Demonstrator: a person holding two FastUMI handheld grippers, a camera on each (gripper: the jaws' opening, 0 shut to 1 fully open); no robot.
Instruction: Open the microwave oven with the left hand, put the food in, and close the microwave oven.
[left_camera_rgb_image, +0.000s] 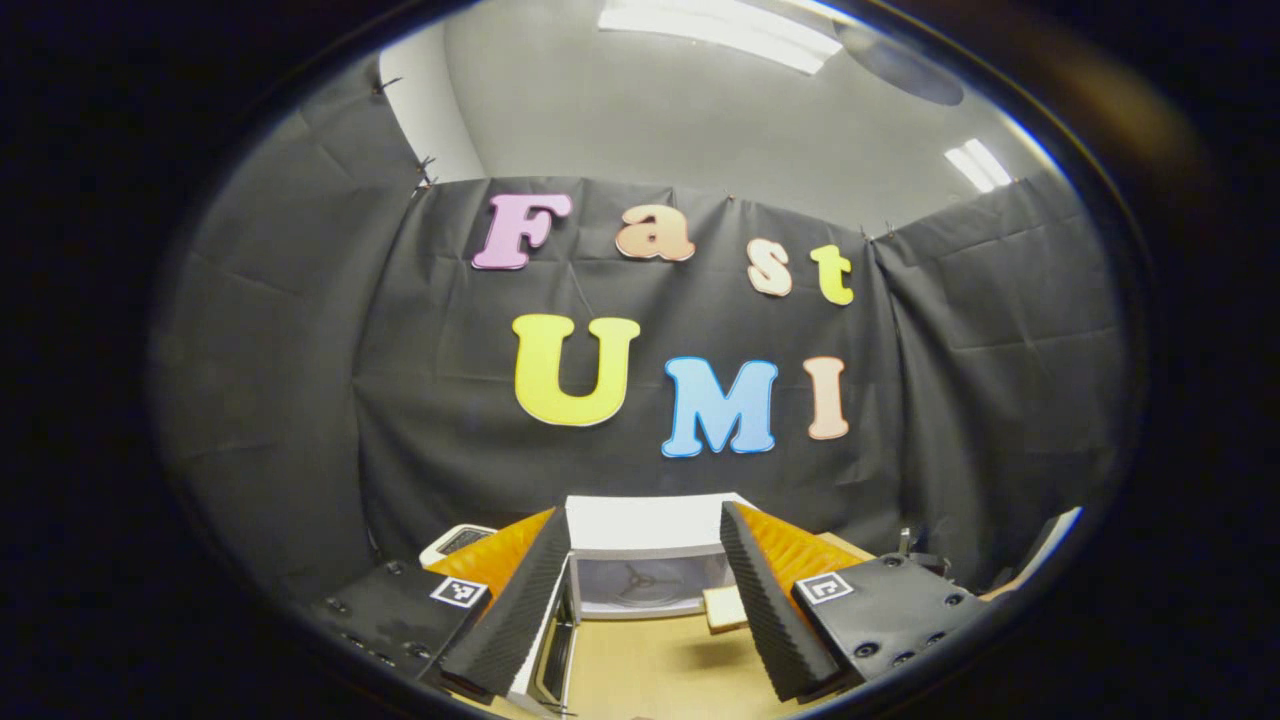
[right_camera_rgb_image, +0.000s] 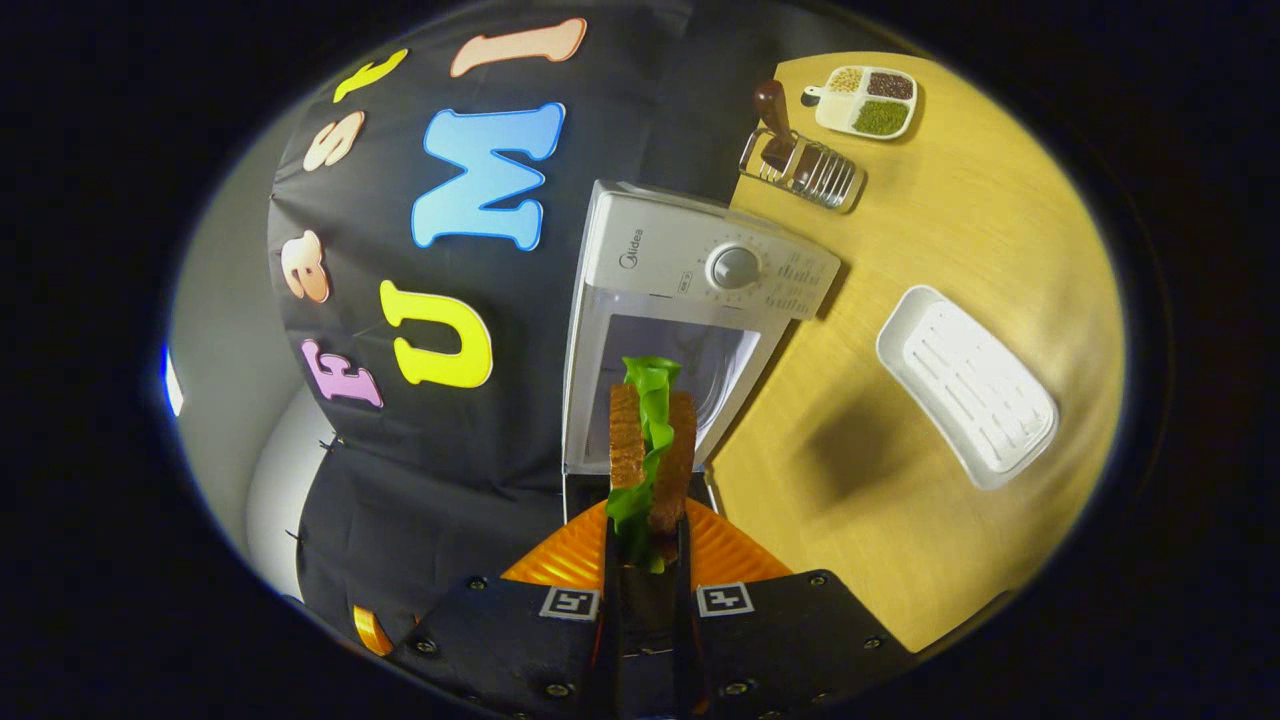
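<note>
So the table (right_camera_rgb_image: 930, 250) is the biggest thing around, and the microwave (right_camera_rgb_image: 690, 270) sits on it up against the booth wall. Its door is already swung open: in the left gripper view the cavity (left_camera_rgb_image: 640, 580) is bare, with the turntable hub visible inside. Opening looks done, so the step in hand is putting the food in.

The right tongs (right_camera_rgb_image: 648, 560) are clenched on a sandwich (right_camera_rgb_image: 650, 450), two slices of bread with a lettuce leaf sticking out the top, held on edge right in front of the opening but not inside it as far as one can judge. The left tongs (left_camera_rgb_image: 645, 590) are spread wide with nothing between them, hanging back and facing the microwave.

Next move probably calls for pushing the sandwich forward through the opening, clearing the frame, lowering it onto the oven floor and letting go. Then the left side has to get the door shut.

Also on the table: a white ribbed tray (right_camera_rgb_image: 965, 385), a little rack with a brown-handled tool (right_camera_rgb_image: 800, 165), and a small sectioned dish of grains (right_camera_rgb_image: 865, 100).

Writing-wise, the panel says "Midea" beside the dial (right_camera_rgb_image: 735, 268); the marks round the dial are too small to read.
</note>
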